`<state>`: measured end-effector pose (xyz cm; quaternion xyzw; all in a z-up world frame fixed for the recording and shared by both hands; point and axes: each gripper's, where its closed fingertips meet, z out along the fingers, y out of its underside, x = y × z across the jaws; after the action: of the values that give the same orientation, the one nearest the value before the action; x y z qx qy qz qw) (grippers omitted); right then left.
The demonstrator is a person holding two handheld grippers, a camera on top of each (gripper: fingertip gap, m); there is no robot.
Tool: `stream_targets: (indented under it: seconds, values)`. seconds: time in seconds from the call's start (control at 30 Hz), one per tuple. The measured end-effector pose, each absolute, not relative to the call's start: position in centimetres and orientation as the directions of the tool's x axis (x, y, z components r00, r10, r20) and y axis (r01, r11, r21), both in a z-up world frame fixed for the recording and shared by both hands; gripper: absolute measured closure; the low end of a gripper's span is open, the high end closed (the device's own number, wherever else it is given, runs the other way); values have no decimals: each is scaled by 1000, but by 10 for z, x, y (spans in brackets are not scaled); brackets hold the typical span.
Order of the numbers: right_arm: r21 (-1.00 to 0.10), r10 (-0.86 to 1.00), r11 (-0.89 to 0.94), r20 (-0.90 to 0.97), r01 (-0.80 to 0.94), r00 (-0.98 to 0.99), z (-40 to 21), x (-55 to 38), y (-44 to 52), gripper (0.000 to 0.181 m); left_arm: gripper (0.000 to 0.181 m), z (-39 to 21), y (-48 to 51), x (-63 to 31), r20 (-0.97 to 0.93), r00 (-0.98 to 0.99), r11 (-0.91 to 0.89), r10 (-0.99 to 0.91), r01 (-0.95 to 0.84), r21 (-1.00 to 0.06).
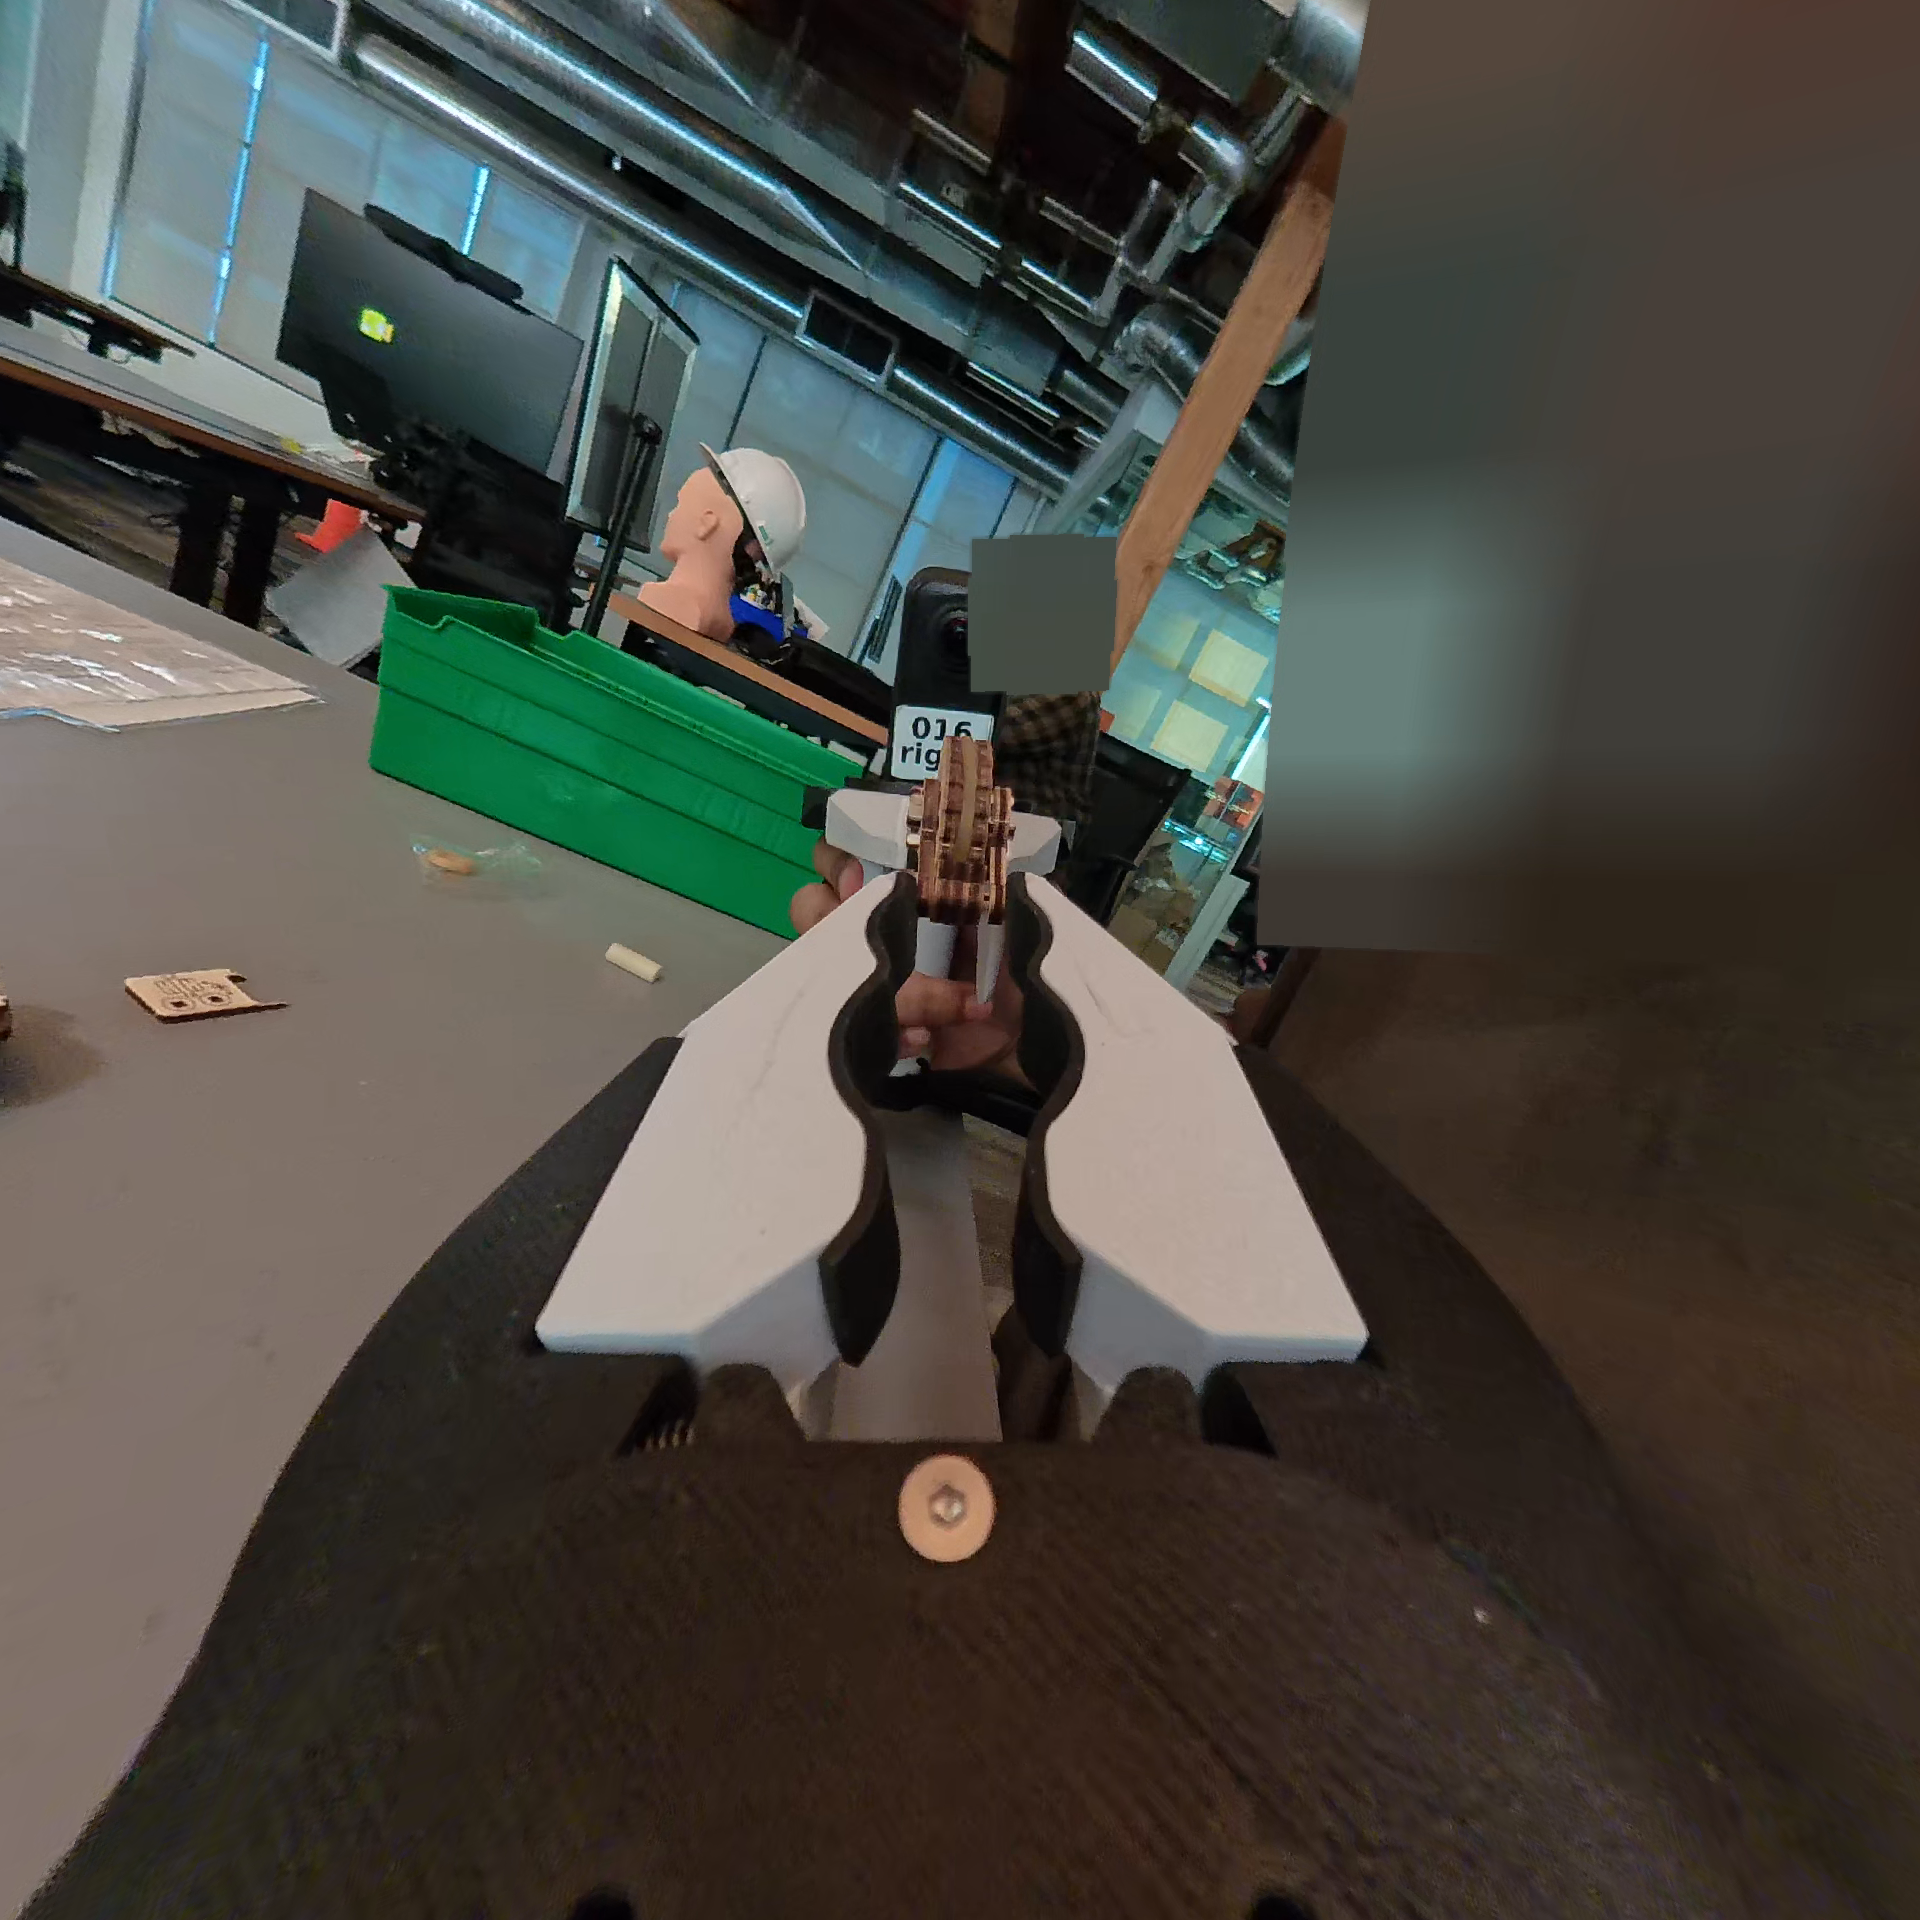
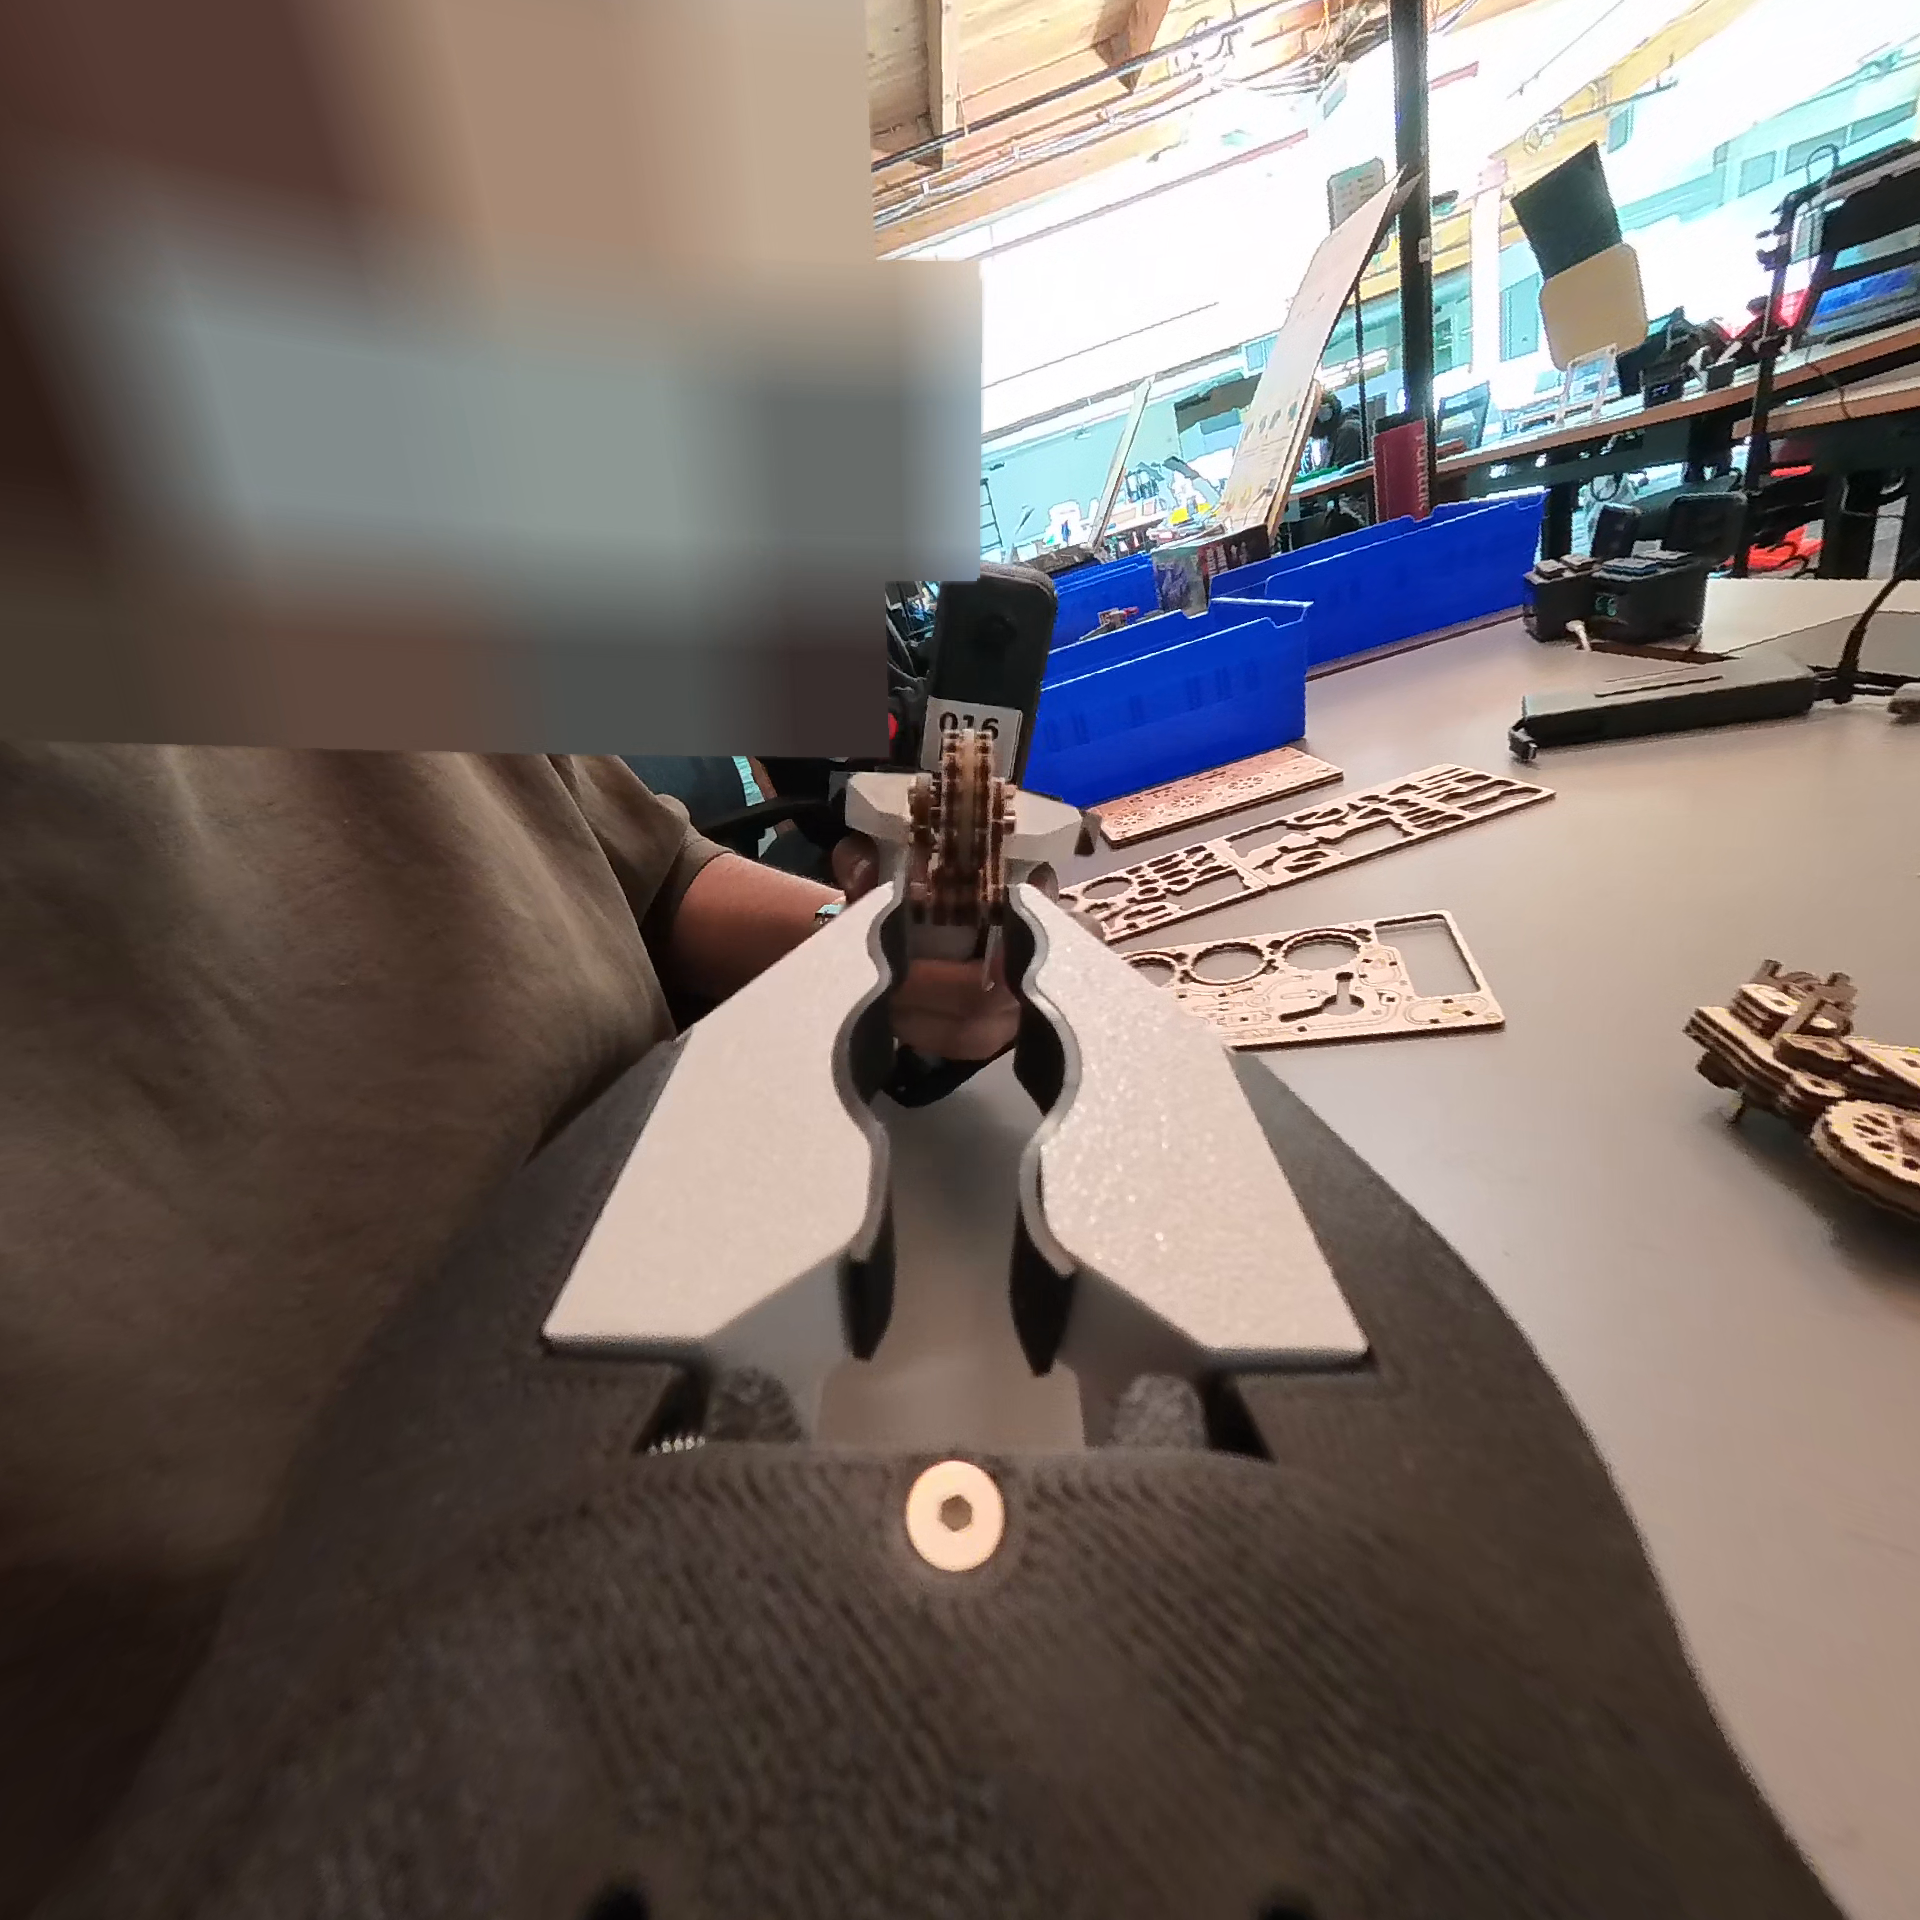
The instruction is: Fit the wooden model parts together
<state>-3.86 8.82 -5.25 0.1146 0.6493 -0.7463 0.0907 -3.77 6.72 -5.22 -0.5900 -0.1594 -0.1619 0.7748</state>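
Left wrist view first: we've got the left gripper clamped on the wooden gear assembly, up off the grey table. Opposite, the right gripper looks clamped on it too, though that's hard to see. Farther back sit punched-out wooden sheets and blue bins.

Both grippers have pale grey wavy-edged fingers on textured black bodies, one silver screw just behind; the person's T-shirt is taupe.
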Motion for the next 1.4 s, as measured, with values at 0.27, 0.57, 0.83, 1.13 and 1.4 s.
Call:
stream_targets:
  seconds: [0.27,0.57,0.83,1.13,1.4]
  values:
    - [-943,1,-148,-303,300,-953,-53,-39,89,167,166,-52,68,-38,424,904,241,-47,422,-874]
    - [-914,36,-158,-384,374,-923,-60,-52,90,140,166,-54,65,-47,429,903,255,10,412,-875]
    - [-938,85,-86,-342,335,-936,-66,-46,75,138,166,-66,77,-38,341,938,163,59,328,-931]
    - [-955,91,-68,-293,288,-952,-65,-39,71,156,166,-65,78,-37,325,943,170,69,310,-935]
    - [-974,158,20,-218,224,-963,-73,-50,87,144,166,-75,75,-43,216,968,75,124,208,-975]
